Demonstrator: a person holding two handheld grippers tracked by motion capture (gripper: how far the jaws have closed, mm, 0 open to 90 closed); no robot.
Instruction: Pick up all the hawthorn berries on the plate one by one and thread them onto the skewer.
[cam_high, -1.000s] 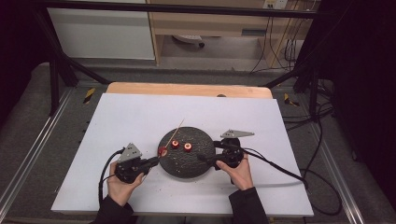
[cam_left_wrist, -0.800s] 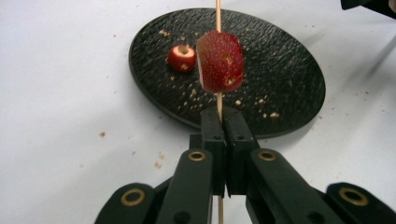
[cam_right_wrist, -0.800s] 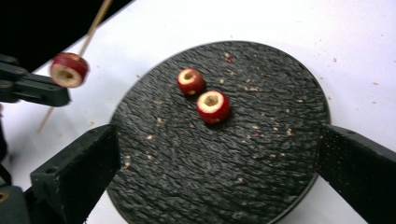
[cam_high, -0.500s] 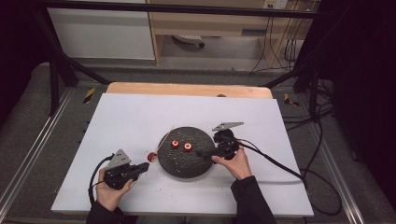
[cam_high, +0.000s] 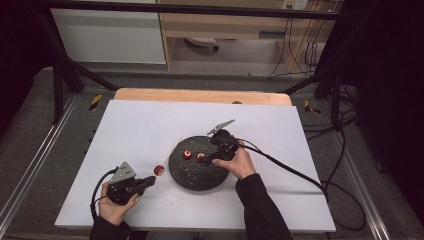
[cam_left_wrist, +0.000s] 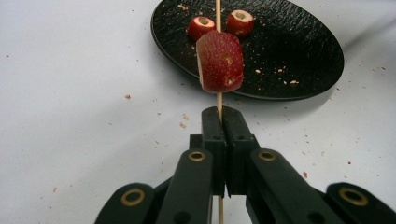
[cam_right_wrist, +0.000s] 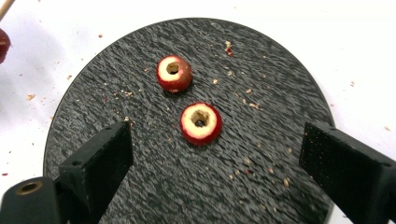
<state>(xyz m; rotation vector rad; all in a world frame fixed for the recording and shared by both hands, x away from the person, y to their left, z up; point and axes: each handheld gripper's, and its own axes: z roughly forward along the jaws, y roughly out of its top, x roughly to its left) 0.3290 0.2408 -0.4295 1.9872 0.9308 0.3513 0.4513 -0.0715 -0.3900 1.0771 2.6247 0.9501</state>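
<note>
Left tongs (cam_left_wrist: 219, 122) drew the clamped skewer (cam_left_wrist: 218, 100) back, tip toward plate (cam_left_wrist: 299, 60); right tongs (cam_right_wrist: 215, 154) wide.

A lab or test room: a white-covered counter (cam_high: 150, 125) stands inside a black metal frame (cam_high: 60, 75), loose cables (cam_high: 320, 50) trail over grey carpet (cam_high: 30, 150), and plain cabinets (cam_high: 107, 35) line the back

plate (cam_right_wrist: 140, 70): matt black, rough-grained
skewer (cam_left_wrist: 218, 11): thin pale wood
fruit pieces (cam_right_wrist: 201, 123): glossy red skin
table (cam_high: 150, 125): smooth white
</note>
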